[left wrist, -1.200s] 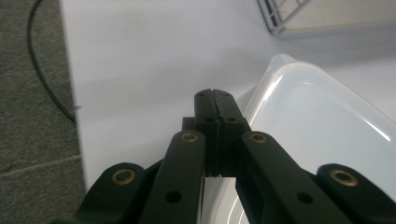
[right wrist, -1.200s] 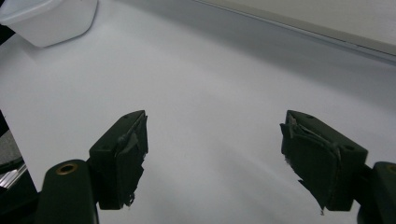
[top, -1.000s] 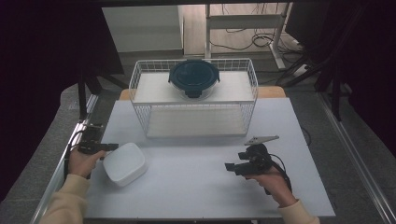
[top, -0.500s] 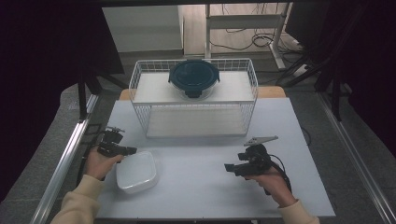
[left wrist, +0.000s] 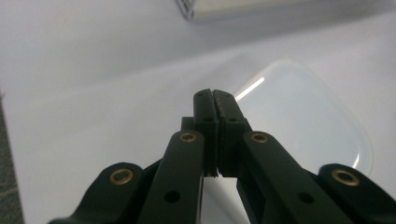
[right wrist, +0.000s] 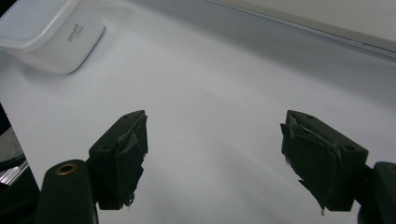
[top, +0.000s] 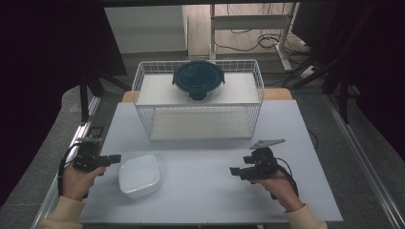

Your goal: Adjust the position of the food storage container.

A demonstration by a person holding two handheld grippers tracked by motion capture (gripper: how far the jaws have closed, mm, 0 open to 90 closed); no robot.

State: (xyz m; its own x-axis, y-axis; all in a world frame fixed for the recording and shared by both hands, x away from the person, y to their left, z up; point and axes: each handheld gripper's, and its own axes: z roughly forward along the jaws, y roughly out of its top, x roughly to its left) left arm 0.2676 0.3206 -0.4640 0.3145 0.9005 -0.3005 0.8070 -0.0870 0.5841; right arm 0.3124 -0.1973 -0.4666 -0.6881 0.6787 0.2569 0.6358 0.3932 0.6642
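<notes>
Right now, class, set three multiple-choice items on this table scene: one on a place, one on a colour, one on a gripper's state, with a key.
1. Where is the round container?
A. on the wire rack
B. on the floor
C. in a hand

2. What colour is its lid?
A. red
B. dark blue
C. yellow

3. How do the left gripper jaws stand?
A. wide apart
B. gripping the white box
C. shut on nothing

Key: A, it sits on the rack's top shelf; B, the lid looks dark blue; C, the jaws meet, the box beyond.
</notes>
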